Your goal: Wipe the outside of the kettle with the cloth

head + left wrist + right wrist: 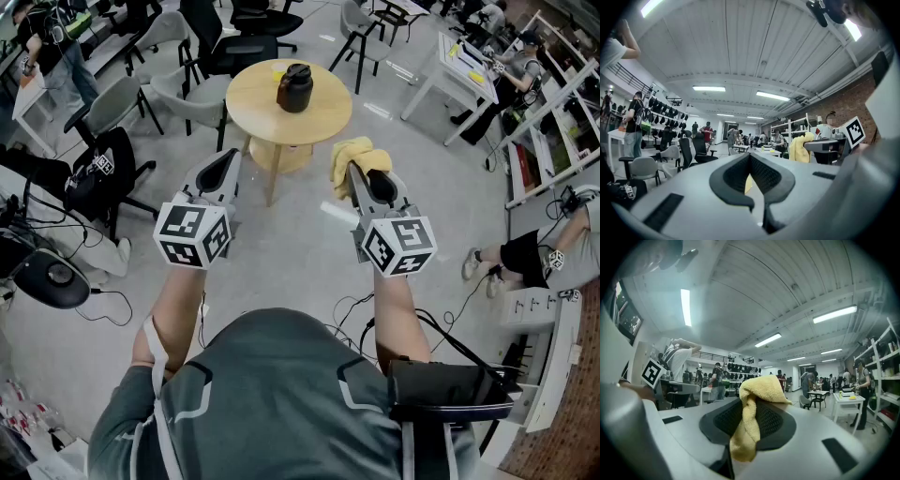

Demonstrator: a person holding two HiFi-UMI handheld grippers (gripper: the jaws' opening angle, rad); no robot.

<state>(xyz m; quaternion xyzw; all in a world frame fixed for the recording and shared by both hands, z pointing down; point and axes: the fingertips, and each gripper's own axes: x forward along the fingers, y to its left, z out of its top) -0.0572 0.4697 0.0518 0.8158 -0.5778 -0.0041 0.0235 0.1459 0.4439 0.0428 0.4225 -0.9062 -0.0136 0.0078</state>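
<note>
A dark kettle [294, 87] stands on a round wooden table [253, 111] ahead of me in the head view. My right gripper [357, 169] is shut on a yellow cloth [358, 156], held in the air short of the table's near right edge. That cloth [753, 414] bunches up between the right gripper's [749, 405] pads and hangs over them. My left gripper [225, 164] hovers near the table's left edge, shut and empty. From the left gripper [750, 161] I see its jaws closed together, and the cloth [801, 147] at the right.
Grey chairs [111, 103] and black office chairs [248, 36] ring the table. A white desk [461, 73] stands at the back right, with people seated along the right wall. Cables and a black round device [52, 277] lie on the floor at left.
</note>
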